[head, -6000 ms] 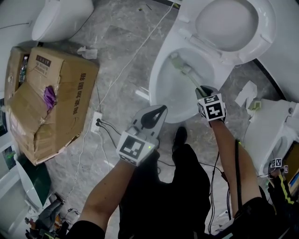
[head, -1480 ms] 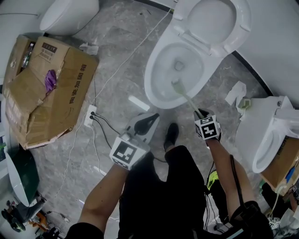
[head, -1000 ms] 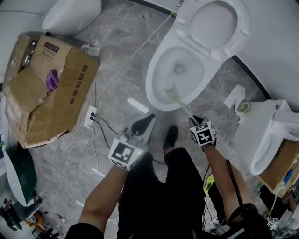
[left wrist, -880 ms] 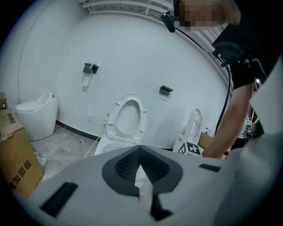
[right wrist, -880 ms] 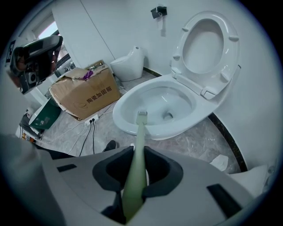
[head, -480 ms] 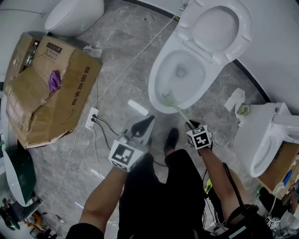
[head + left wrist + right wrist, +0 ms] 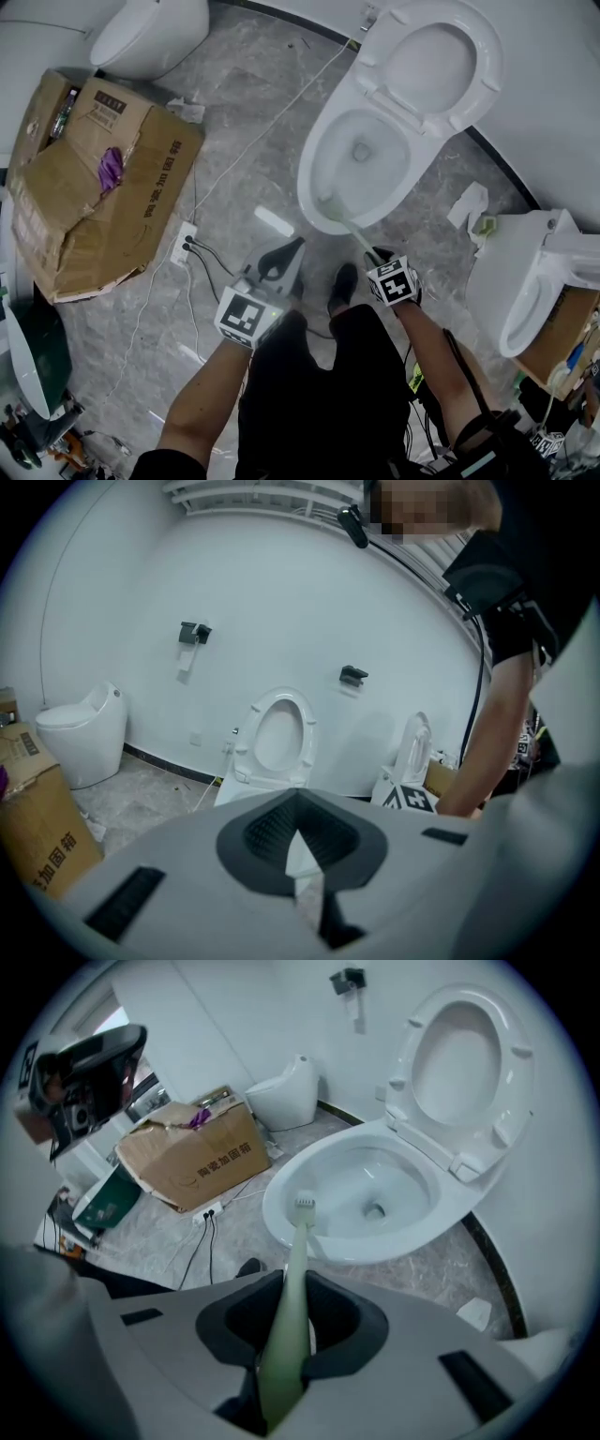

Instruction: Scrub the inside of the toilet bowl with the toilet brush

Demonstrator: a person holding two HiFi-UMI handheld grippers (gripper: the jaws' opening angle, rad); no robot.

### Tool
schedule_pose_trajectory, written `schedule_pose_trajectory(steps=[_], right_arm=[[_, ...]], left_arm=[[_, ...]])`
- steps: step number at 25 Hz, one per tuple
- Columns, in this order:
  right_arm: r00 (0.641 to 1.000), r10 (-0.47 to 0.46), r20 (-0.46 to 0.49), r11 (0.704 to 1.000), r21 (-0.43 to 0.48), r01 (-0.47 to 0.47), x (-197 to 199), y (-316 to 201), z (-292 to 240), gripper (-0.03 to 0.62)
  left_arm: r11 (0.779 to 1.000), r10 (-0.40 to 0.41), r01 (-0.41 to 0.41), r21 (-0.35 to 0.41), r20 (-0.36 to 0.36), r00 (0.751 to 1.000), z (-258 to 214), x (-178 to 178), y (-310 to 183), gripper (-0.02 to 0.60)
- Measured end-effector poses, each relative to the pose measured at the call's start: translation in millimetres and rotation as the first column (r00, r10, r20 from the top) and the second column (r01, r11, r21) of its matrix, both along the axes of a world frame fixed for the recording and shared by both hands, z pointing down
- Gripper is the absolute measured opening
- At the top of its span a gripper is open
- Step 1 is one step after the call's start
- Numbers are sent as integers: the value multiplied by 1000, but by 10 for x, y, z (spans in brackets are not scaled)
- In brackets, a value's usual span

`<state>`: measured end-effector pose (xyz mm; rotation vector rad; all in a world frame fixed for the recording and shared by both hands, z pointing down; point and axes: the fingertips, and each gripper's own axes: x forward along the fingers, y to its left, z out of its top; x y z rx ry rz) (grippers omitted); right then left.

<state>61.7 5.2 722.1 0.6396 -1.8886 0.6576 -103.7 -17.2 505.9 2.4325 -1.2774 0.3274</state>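
Your right gripper (image 7: 286,1335) clamps the toilet brush (image 7: 294,1255) by its handle; the brush head sits at the toilet bowl's (image 7: 312,180) near rim. Left gripper (image 7: 300,853): jaws together, nothing held. The brush looks light and its thin handle likely flexes, so grip nearer the head.

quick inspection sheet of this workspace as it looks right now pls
Surface: grey marbled floor.
Job's things: toilet bowl, seat up; toilet brush, head at the bowl's near rim.
Clutter: cardboard box; crumpled paper; white strip.
Grippers: right gripper shut on the toilet brush; left gripper shut, empty, short of the bowl.
Cables: white cable running toward a power strip; black cables plugged in.
Surroundings: second toilet; third toilet; white wall.
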Motion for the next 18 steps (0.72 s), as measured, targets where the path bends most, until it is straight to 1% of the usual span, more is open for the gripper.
schedule_pose_trajectory(steps=[2,4,7,13,15,18], right_arm=[[1000,-29,2,999,17,29,-45,-16,-18,81],[1000,-10,7,1000,6,10,-28,-29,-18,81],[1000,7,7,1000,-5,-7,-9,-33,-18,81],[998,53,27,999,-4,-53,19,-117,-76,81],[997,61,37,998,7,-61,11,-169,-136,81],[995,81,52,996,21,-82,19,-229,-259,81]], left_arm=[[1000,5,-5,11,0,1000,-38,2,-15,2],[1000,13,-12,15,-17,1000,-55,8,-26,2],[1000,-20,19,-22,-52,998,-84,-5,-53,1],[1000,-19,18,-20,-55,998,-187,44,-165,2],[1000,-6,5,-16,-57,998,-240,69,-210,2],[1000,23,-22,10,-33,999,-301,96,-255,0]])
